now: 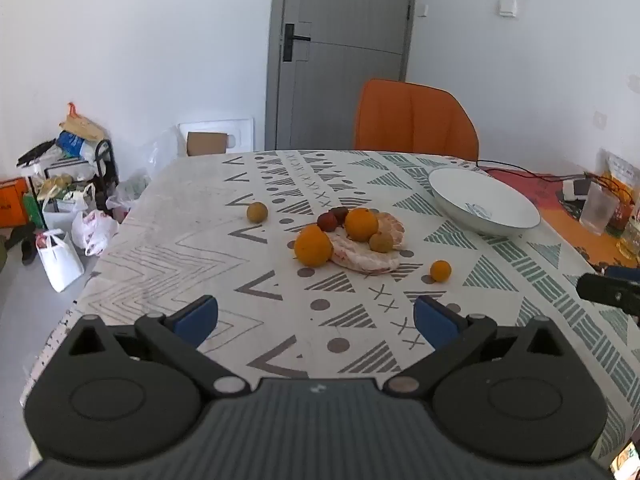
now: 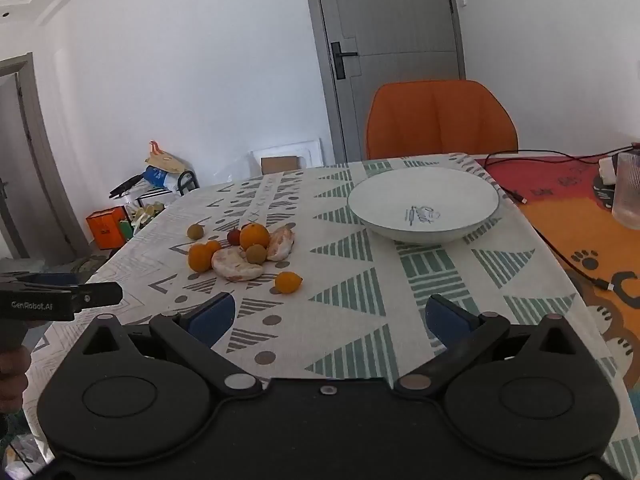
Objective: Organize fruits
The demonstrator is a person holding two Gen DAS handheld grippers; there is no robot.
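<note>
A heap of fruit lies mid-table: two oranges (image 1: pixel 313 245) (image 1: pixel 361 224), peeled pomelo pieces (image 1: pixel 366 258), a red fruit (image 1: pixel 327 221) and a brown longan (image 1: pixel 381 241). One small orange fruit (image 1: pixel 441 271) lies apart to the right and a longan (image 1: pixel 257 212) apart to the left. A white bowl (image 1: pixel 482 201) stands empty at the far right. My left gripper (image 1: pixel 316 320) is open and empty, short of the heap. My right gripper (image 2: pixel 330 318) is open and empty, near the small orange fruit (image 2: pixel 288 282), with the bowl (image 2: pixel 424 204) ahead.
An orange chair (image 1: pixel 414 120) stands behind the table (image 1: pixel 200 240). A plastic cup (image 2: pixel 628 190), cables (image 2: pixel 560 248) and an orange mat (image 2: pixel 580 224) are at the right. Bags and a rack (image 1: pixel 68 184) sit on the floor at the left.
</note>
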